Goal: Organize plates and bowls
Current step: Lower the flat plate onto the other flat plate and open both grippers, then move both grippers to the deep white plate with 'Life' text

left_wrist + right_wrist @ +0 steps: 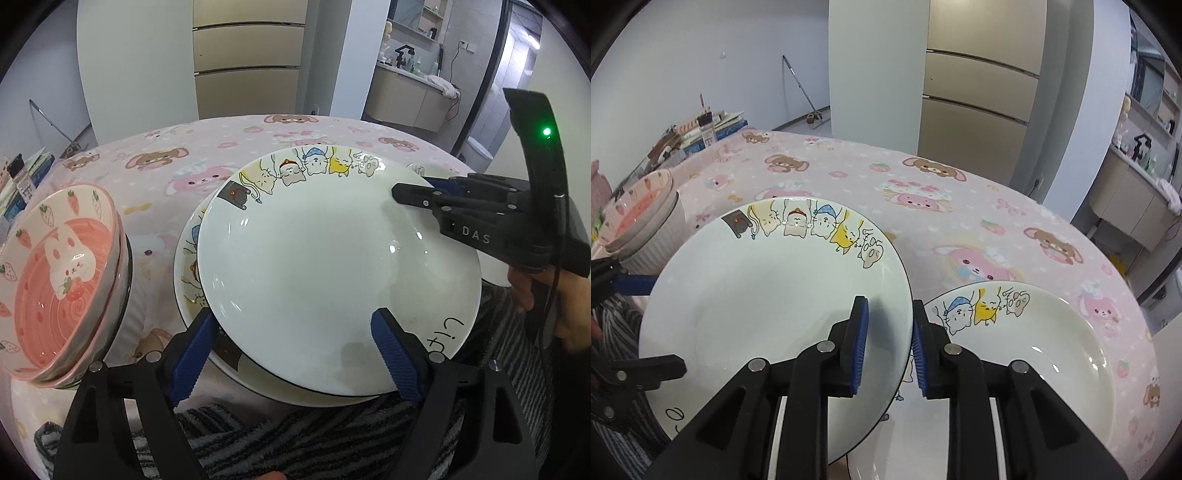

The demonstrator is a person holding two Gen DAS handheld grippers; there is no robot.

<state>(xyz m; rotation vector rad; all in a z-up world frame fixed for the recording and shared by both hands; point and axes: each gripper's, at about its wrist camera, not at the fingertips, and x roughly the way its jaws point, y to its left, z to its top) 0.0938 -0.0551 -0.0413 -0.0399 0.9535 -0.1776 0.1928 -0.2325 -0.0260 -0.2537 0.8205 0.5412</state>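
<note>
**Top cat plate set on the plate stack; both tongs at its rim.**

The top plate (332,266) lies on a second cat plate (188,273), shifted toward 3 o'clock so the lower rim shows at 9 o'clock; the stack sits at the near edge of the table (229,147). Third cat plate (1034,354) beside it at 3 o'clock, pink strawberry bowls (55,280) at 9 o'clock. To do the step well, judged: nudge the top plate toward 9 o'clock until rims align, then lift clear without dragging. Left tongs (291,354) spread wide, straddling the near rim at 6 o'clock, pads not pressing. Right tongs (886,347) narrowly parted astride the rim at 3 o'clock; a gap shows beside each pad, so apparently no pinch.
</note>
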